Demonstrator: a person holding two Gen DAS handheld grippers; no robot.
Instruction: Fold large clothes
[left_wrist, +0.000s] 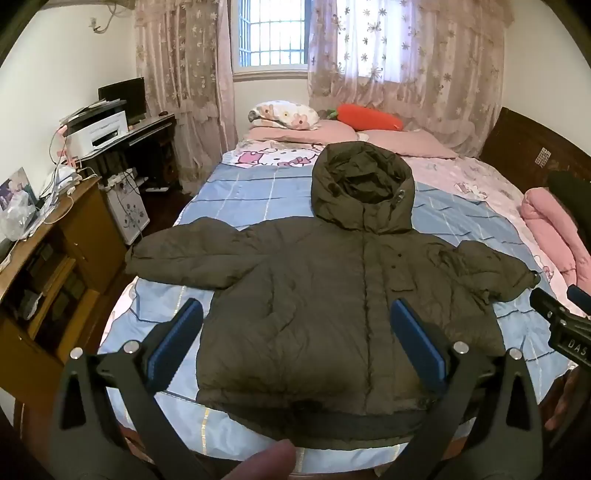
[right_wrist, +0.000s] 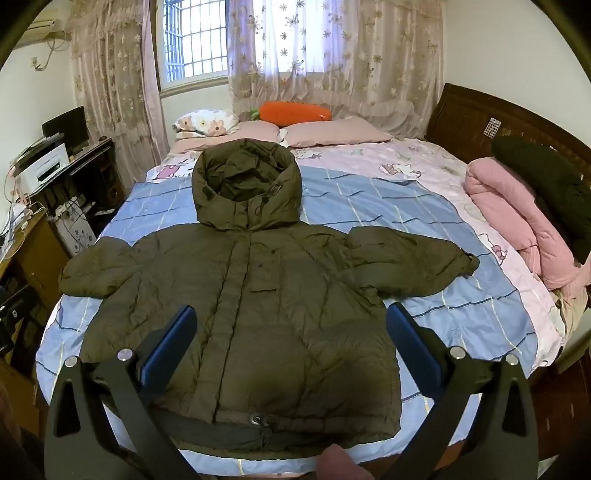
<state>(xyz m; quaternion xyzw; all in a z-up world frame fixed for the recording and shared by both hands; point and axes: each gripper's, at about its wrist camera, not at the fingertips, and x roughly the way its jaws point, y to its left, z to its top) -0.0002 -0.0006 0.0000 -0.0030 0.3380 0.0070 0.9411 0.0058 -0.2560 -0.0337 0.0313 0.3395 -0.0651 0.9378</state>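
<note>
Left wrist view: a bed (left_wrist: 236, 192) is seen carrying an olive hooded down jacket (left_wrist: 332, 295), spread front-up near the foot edge, sleeves out, hood toward the pillows. No fold appears started. A sleeve probably should be gripped next. The left gripper (left_wrist: 295, 332) and right gripper (right_wrist: 288, 332) are held above it, jaws spread wide, empty.

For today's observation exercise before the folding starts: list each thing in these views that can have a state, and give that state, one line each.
jacket: spread flat, front up, closed, unfolded
hood: laid out flat above the collar, open side up
sleeves: both spread outwards
left hand-held gripper: open, holding nothing
right hand-held gripper: open, holding nothing
pink quilt: rolled up at the bed's edge
curtains: partly drawn, window showing
</note>
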